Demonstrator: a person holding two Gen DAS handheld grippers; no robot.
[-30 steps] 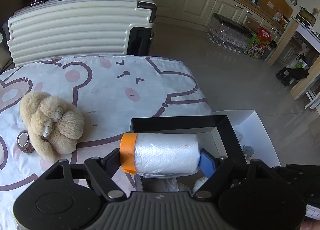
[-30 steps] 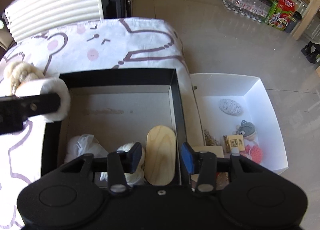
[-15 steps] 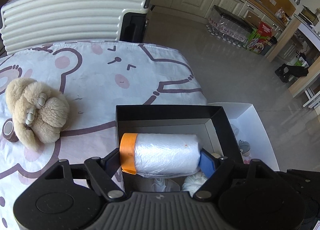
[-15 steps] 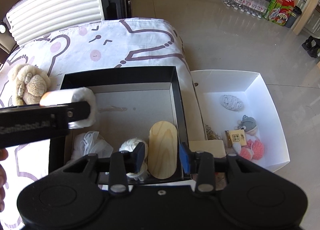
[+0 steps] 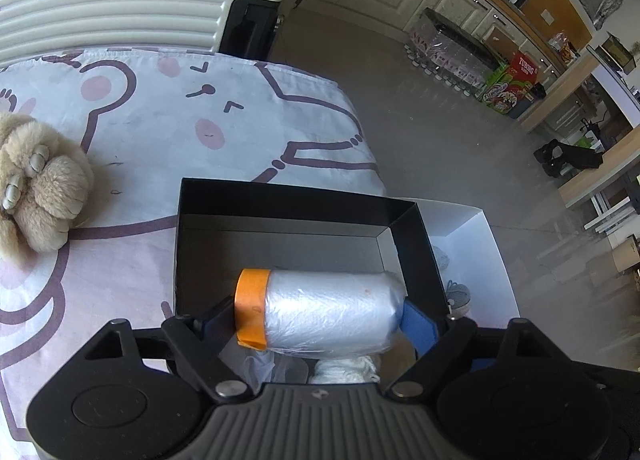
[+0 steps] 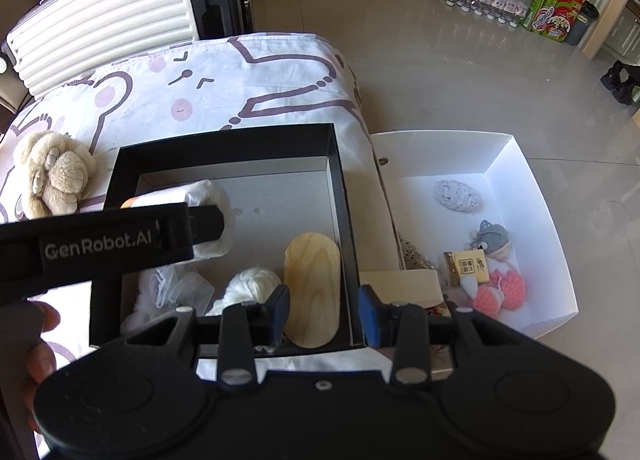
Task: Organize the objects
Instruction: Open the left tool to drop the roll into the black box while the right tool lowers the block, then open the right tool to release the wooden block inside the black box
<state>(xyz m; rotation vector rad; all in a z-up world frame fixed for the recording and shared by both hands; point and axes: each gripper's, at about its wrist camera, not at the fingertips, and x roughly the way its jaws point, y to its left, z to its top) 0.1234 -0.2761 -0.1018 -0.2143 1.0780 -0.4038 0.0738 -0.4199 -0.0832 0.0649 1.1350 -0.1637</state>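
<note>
Landmark: black box (image 6: 340, 196) on the bear-print cloth (image 5: 240, 112), open side up.

- Left gripper (image 5: 320, 312): holds a plastic-film roll (image 5: 328, 312) with an orange end band, lengthwise between the pads, over the near-left part of the box interior. Jaws have just been opening; the pads look to be at the roll's ends, so grip is judged loosening. Risk: dropped from here, the roll, being round, could roll across the box floor or land on the crumpled white bag (image 6: 172, 284) beneath it and settle crooked.
- Right gripper (image 6: 324, 312): grasps nothing; its pads straddle the box's near-right corner, one inside beside the wooden oval piece (image 6: 312, 288), one outside the wall. Risk: closing or shifting could drag the box or knock the oval piece.
- White yarn ball (image 6: 252, 284): inside box, near wall.
- Plush toy (image 6: 48, 172): on the cloth left of the box, not yet stowed.
- White tray (image 6: 548, 252): right of the box, lower down, holding small trinkets.
</note>
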